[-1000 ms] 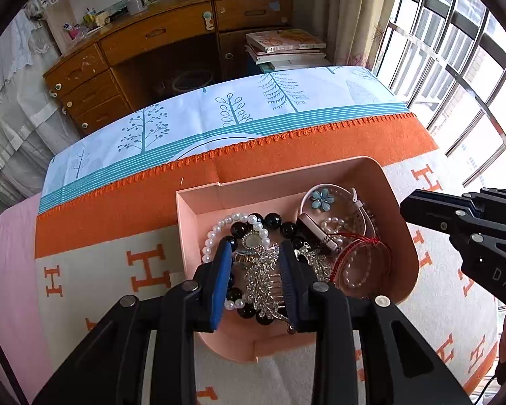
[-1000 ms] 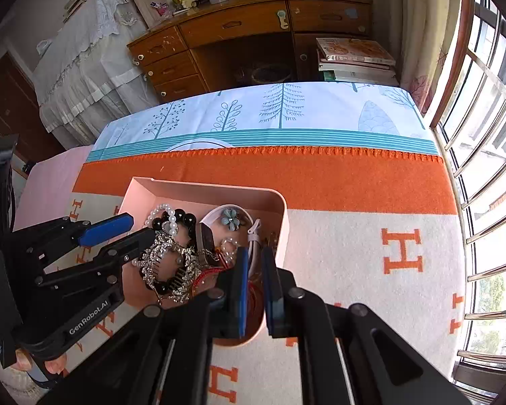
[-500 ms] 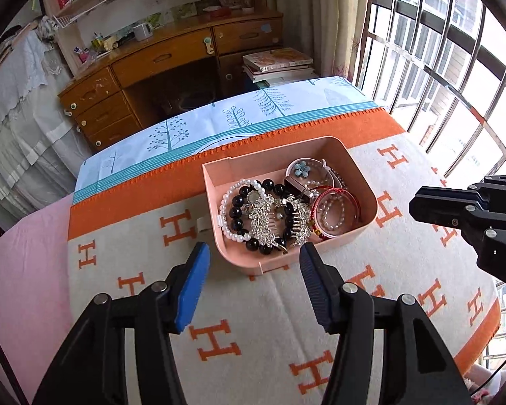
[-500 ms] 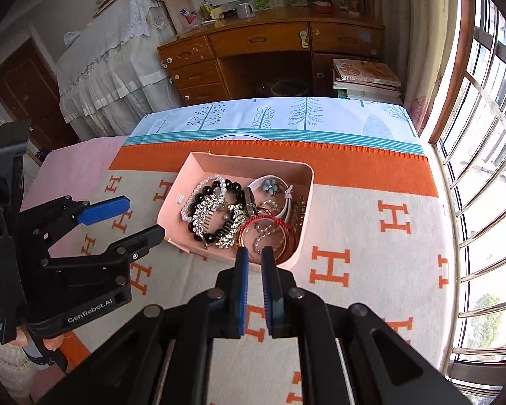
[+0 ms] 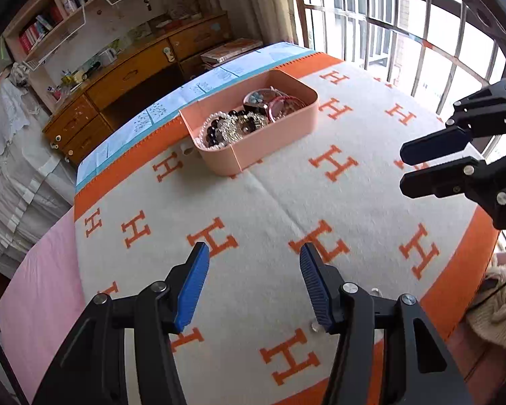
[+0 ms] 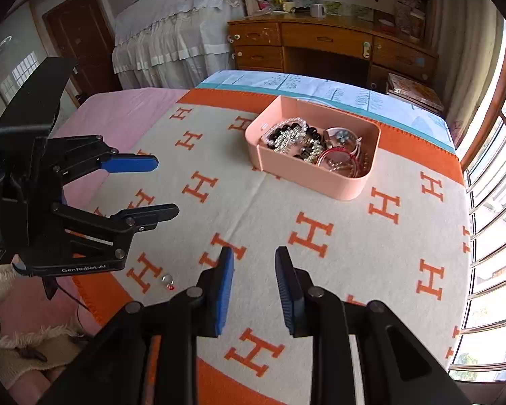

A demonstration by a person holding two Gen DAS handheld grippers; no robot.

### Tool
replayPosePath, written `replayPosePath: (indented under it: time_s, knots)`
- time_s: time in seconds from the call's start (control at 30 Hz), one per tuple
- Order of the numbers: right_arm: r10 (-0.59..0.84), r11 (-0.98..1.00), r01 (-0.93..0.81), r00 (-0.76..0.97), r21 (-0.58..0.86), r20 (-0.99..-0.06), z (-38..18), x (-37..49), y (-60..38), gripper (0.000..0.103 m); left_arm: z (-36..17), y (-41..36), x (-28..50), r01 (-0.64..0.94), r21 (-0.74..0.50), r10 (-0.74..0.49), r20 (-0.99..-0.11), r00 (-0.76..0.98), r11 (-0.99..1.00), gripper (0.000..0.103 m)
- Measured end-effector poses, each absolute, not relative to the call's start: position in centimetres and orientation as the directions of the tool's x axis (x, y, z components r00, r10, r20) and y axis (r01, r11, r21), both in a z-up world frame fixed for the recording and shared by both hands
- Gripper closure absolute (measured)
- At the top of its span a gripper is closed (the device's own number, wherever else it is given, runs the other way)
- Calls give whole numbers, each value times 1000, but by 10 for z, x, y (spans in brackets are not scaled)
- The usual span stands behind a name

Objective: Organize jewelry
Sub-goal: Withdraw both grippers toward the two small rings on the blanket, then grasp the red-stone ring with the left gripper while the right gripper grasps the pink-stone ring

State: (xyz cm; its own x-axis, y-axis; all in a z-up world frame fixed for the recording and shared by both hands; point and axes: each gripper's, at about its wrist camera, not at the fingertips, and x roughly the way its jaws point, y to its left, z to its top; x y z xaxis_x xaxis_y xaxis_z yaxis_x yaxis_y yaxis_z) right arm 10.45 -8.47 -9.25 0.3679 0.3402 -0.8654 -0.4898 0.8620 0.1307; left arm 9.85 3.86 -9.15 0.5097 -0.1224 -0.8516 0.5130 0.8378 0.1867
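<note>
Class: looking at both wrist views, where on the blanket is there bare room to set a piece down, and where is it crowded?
Bare blanket lies between the pink tray and both open grippers, left and right, and toward the window. Crowded: inside the tray, heaped with jewelry. A small earring lies near the blanket's near edge.

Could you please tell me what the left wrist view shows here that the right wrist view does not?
Only the left wrist view shows the bookshelf and a small white piece beside the tray. Only the right wrist view shows the door and a small earring with a red bead on the blanket. Both show the pink tray of jewelry, the desk, and both grippers, left and right, with jaws open and empty.
</note>
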Motion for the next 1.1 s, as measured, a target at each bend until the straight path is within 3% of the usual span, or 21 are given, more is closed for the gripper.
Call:
replayPosePath:
  time_s: [0.43,0.7,1.1]
  knots:
    - [457,714,-669,224,205,-861,-143,58,-77,74,-142,47,42,718,79,-276,-890,363,691,49]
    - [438,622,-767,178,155,-881,-171,41,-61,74,-158,40,47,787,119,-283,-892,353,605,49]
    - [436,590,-800,201,110,-877,-179,44,-57,74,-162,42,65,811,48,-332,-897,292,583,73]
